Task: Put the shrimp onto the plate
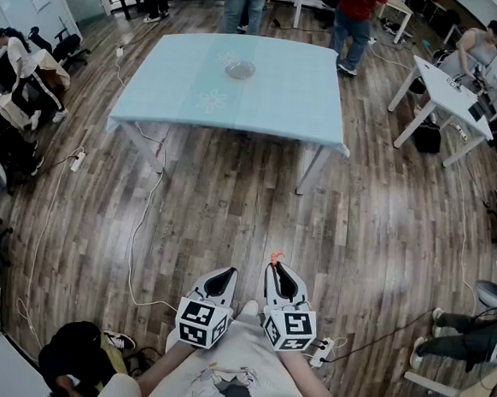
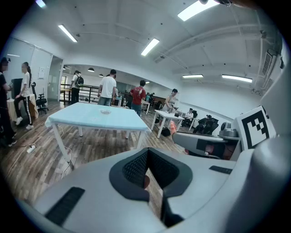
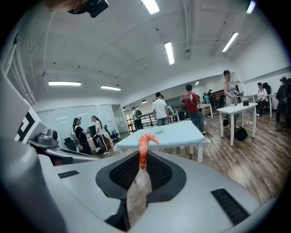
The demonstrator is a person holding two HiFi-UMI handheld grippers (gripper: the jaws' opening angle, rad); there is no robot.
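Two hand-held grippers, side by side and almost touching, both aimed forward across the room, one marker cube at the rear of each.

Left hand-held gripper [image 2: 148,153]: jaws pressed together at the tips, nothing caught between them.

Right hand-held gripper [image 3: 140,169]: jaws clamped on one shrimp [image 3: 142,148]. Grips it by the lower end, with the orange-pink body upright above the jaw tips and the curled end hooking to the right. Only one shrimp in any view.

One plate [image 1: 240,68], small and round, far ahead of both hand-held grippers and well apart from the shrimp. Lies on the far half of one pale blue bench [image 1: 278,97].

Between the hand-held grippers and the bench:
- Wood-plank floor [image 1: 231,201].
- One white cable [image 1: 149,211] trailing over it, ahead and left of the left hand-held gripper, up toward the near-left corner of the bench.
- Two white power strips on the floor: one [image 1: 320,351] just right of the right hand-held gripper, one [image 1: 77,161] farther ahead on the left.

One white desk [image 1: 449,94] ahead and to the right, beyond the bench's right edge.

Seven people around, counted in the head view:
- Three standing past the far edge of the bench.
- One seated far ahead on the left.
- One seated at the white desk far ahead on the right.
- One in dark clothes low down, close on the left of the left hand-held gripper.
- One seen only as legs, close on the right of the right hand-held gripper.
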